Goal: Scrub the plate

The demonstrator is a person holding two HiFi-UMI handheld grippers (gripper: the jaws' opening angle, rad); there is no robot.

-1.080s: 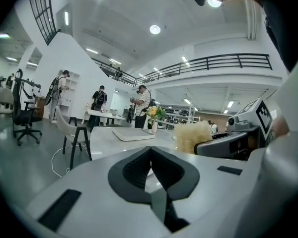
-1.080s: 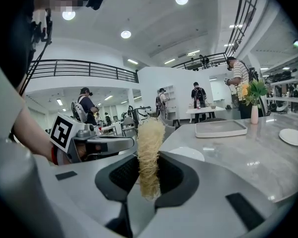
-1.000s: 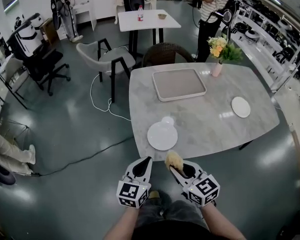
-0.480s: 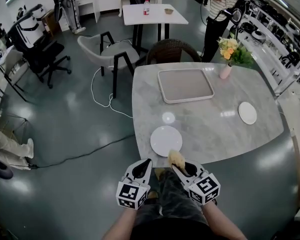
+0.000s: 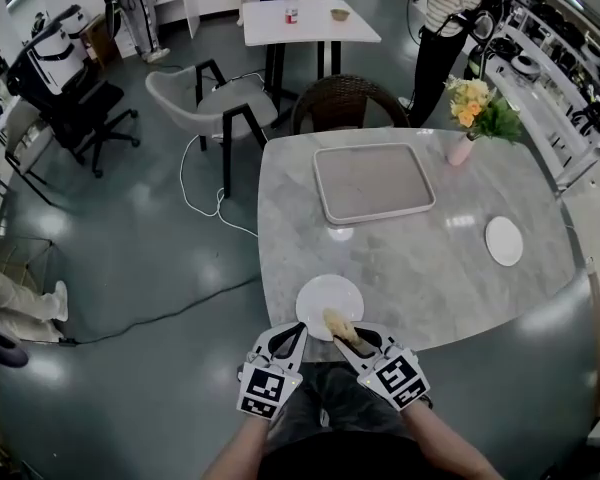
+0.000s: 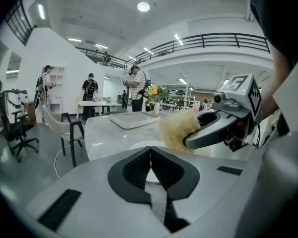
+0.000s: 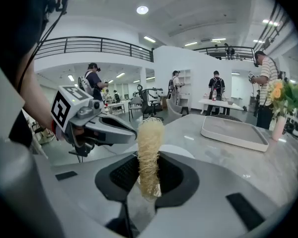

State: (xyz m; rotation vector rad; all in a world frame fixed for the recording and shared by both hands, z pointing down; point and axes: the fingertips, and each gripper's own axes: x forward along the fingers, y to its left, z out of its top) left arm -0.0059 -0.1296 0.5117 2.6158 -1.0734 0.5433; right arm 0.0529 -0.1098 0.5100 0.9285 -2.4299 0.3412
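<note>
Left gripper: your left gripper [image 6: 150,155] is clenched, jaws pressed together with nothing between them; it hovers just off the counter's near edge, beside the plate's near-left rim.
Right gripper: your right gripper [image 7: 148,150] is grasping a pale yellow fibrous scrubber [image 7: 150,138], which stands upright between the jaws and sticks out past their tips.
Plate: the white plate [image 5: 325,296] lies flat on the counter [image 5: 420,258], close to the near edge, directly in front of you.
Scrubber over plate: in the head view the scrubber's free end sits over the plate's near rim, on its right side; you cannot tell from any view whether it touches the plate.
Grippers together: both are side by side, tips pointing toward the plate, the left one just left of the scrubber and apart from it.
Tray: a rectangular tray [image 5: 372,183] lies further back on the counter, well apart from the plate.
Small plate: a smaller white plate [image 5: 504,240] lies near the counter's right edge.
Flowers: a pink vase of yellow flowers [image 5: 463,146] stands at the far right corner.
</note>
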